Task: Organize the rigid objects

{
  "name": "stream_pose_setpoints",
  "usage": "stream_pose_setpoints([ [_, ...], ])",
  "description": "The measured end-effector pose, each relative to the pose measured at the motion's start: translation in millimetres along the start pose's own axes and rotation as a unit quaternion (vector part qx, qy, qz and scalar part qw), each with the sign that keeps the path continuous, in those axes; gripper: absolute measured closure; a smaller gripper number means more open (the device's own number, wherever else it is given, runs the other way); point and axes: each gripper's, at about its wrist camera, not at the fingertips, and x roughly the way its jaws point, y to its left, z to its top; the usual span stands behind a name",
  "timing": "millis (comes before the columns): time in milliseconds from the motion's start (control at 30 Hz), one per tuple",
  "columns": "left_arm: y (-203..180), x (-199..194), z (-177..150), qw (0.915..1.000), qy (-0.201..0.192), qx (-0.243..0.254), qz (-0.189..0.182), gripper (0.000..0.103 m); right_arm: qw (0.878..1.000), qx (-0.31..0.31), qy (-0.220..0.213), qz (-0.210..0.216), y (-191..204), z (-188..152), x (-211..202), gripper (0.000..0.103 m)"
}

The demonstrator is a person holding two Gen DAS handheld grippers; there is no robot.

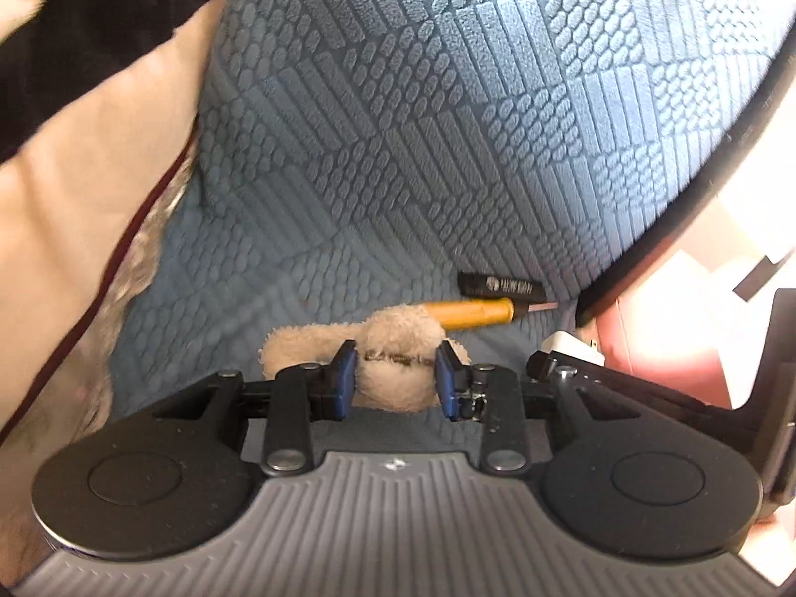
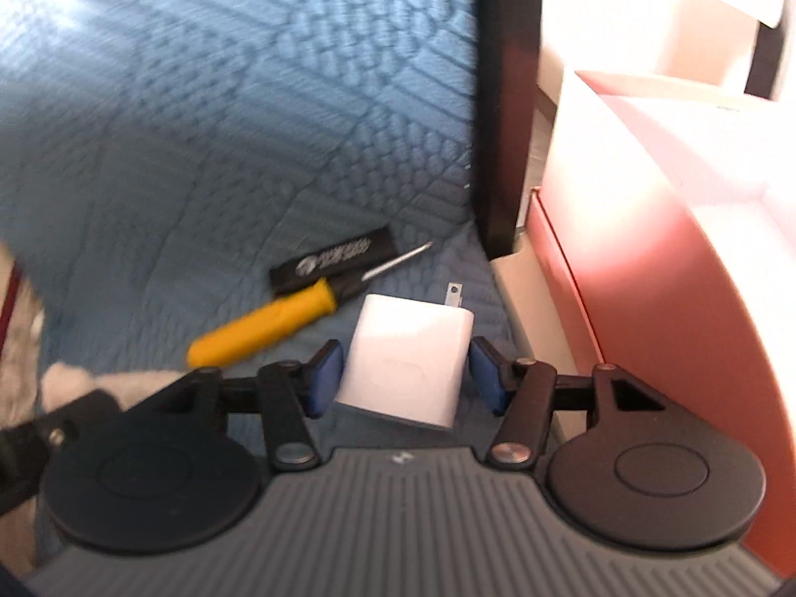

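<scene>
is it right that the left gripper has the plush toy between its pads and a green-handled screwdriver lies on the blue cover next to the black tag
Not quite: the screwdriver has a yellow handle, not green, as the right wrist view shows clearly. The rest holds: the left gripper has the plush toy between its pads, and the screwdriver lies on the blue cover next to the black tag.

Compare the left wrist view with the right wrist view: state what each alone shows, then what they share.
Left wrist only: the left gripper shut on a beige plush toy, plus a tan cushion at the left. Right wrist only: the right gripper with its pads beside the charger, and the screwdriver's whole metal shaft. Both: blue textured cover, yellow-handled screwdriver, black labelled piece, white plug charger, pink box.
</scene>
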Motion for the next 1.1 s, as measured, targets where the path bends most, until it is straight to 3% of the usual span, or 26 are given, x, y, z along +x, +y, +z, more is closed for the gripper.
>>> stream_pose_setpoints([
  [233,5.7,-33.1,-22.8,0.9999,-0.013,-0.006,0.009,0.066,0.998,-0.051,-0.006,0.038,5.4,-33.6,-45.9,0.046],
  [400,4.0,-47.8,-37.3,0.9999,-0.011,0.003,0.011,0.066,0.994,-0.086,-0.010,0.062,-22.0,-54.6,-73.0,0.047],
  [433,3.9,-50.6,-39.0,0.9999,-0.012,0.004,0.012,0.066,0.993,-0.094,-0.010,0.064,-29.4,-62.4,-87.4,0.049],
  [467,3.9,-53.6,-40.7,0.9998,-0.012,0.004,0.013,0.066,0.993,-0.104,-0.012,0.063,-32.6,-67.8,-94.0,0.075],
  [533,3.8,-58.2,-43.8,0.9999,-0.013,0.000,0.010,0.066,0.991,-0.111,-0.002,0.076,-37.3,-77.1,-110.9,0.088],
  [1100,-0.4,-65.7,-56.7,0.9998,-0.002,-0.014,-0.014,0.066,0.993,-0.108,-0.005,0.052,-45.2,-117.9,-138.5,0.085],
])
